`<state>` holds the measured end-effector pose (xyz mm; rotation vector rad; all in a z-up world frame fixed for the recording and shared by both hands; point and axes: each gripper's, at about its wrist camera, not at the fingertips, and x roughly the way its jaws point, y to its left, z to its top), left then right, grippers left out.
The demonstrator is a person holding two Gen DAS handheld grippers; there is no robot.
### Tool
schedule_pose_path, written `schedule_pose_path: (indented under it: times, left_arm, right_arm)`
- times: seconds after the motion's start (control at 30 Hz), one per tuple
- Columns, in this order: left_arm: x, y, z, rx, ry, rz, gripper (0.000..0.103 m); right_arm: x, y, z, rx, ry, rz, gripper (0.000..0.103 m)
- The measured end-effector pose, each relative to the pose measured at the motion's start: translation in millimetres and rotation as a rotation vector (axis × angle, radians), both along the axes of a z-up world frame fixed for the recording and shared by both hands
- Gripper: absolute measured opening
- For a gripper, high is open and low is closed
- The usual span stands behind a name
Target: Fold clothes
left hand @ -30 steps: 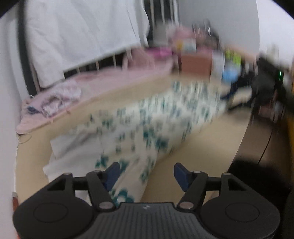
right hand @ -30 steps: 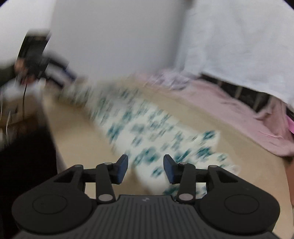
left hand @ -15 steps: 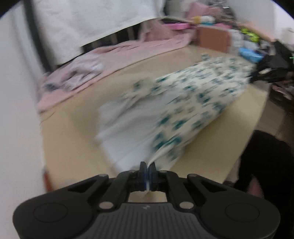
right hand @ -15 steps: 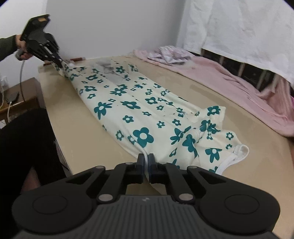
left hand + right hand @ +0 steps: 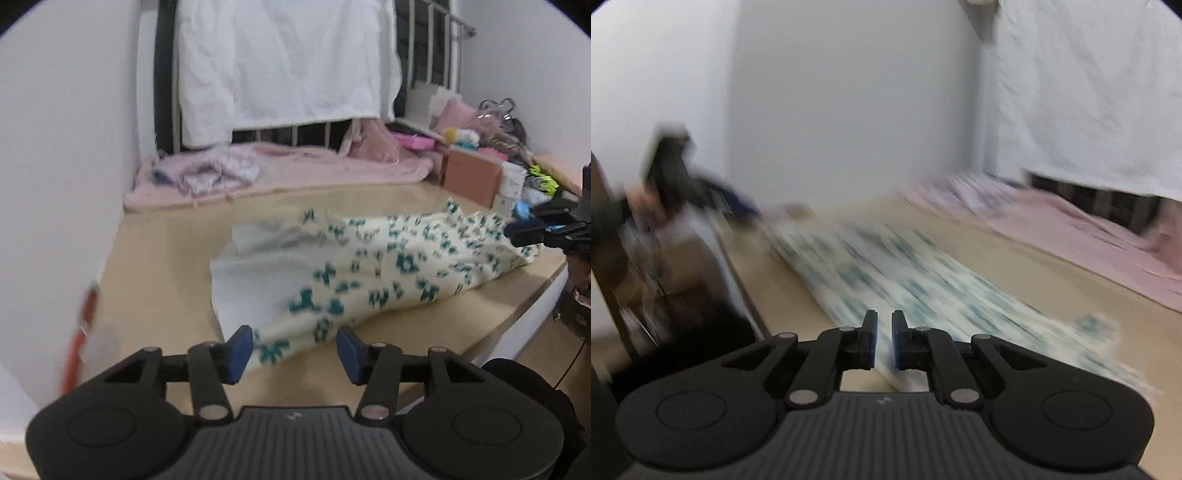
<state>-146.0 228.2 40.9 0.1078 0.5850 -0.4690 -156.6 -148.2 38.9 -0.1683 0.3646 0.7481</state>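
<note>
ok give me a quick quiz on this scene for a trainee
1. True or false: the floral garment lies on the pink blanket.
2. The left gripper has its jaws: A) shut on the garment, B) apart, pads off the cloth, C) out of view.
3. What hangs over the rail behind the blanket?

Key
1. False: it lies on the tan table, in front of the blanket.
2. B. The jaws have just been opening; the garment's near edge shows between the pads, unpressed.
3. A white sheet.
</note>
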Motion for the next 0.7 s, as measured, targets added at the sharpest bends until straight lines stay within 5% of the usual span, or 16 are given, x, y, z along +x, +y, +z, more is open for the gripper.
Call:
schedule_pose_path:
  times: [0.07, 0.1, 0.13, 0.23, 0.3, 0.37, 0.53, 0.7]
  left_arm:
    - [8.7, 0.6, -10.8, -0.075, 0.011, 0.032, 0.026]
    - [13.1, 1.2, -15.3, -0.108, 0.01, 0.046, 0.005]
    - [16.9, 0.1, -17.3, -0.126, 0.015, 0.052, 0.0]
    - [29.8, -2.0, -18.1, -0.165, -0.008, 0.072, 0.002]
    - [43.0, -1.4, -16.9, -0.189, -0.002, 0.127, 0.002]
    - [56.7, -2.6, -20.1, -0.2, 0.029, 0.194, 0.002]
    - [65.5, -17.1, -30.3, -0.129, 0.054, 0.246, 0.004]
    - [56.7, -15.3, -34.5, -0.131, 0.022, 0.251, 0.005]
  right_arm:
    - [13.4, 43.4, -3.8, -0.007, -0.039, 0.07, 0.041]
    - [19.9, 65.5, -5.4, -0.022, -0.069, 0.109, 0.041]
    - [27.4, 86.3, -7.1, -0.034, -0.087, 0.144, 0.041]
    - [62.3, 133.0, -13.6, -0.065, -0.031, 0.152, 0.034]
    - [85.6, 153.8, -22.1, -0.089, 0.039, 0.108, 0.013]
    - [101.0, 164.1, -30.1, -0.083, 0.123, 0.085, 0.007]
    - [97.0, 164.7, -42.1, -0.072, 0.185, 0.014, 0.006]
    - [96.9, 163.0, -22.8, 0.102, 0.25, -0.018, 0.007]
